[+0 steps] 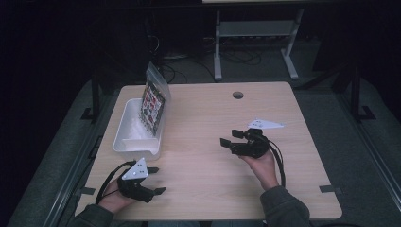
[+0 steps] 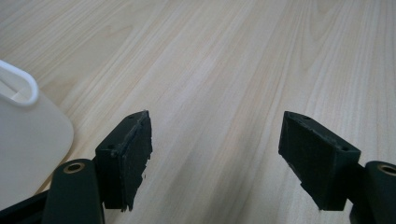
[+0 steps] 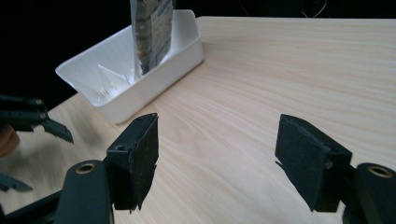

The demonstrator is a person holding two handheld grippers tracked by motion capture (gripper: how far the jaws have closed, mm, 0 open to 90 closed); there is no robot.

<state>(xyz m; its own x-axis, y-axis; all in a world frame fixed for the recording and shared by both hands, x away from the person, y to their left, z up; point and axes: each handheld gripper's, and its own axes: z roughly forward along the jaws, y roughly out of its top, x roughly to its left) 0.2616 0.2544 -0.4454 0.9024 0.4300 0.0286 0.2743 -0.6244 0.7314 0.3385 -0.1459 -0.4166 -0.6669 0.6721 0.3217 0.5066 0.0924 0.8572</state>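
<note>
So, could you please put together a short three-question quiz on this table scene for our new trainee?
1. True or false: the left gripper is shut on the packet.
2. Where does the packet stand? A) flat on the table B) upright in the white bin, leaning on its wall C) between the jaws of the right gripper
3. Fill in: the white bin sits near the table's ____ edge, as seen in the high view.

Key
1. False: its jaws stand wide apart over bare wood, holding nothing.
2. B.
3. Left, just ahead of the left gripper.
</note>
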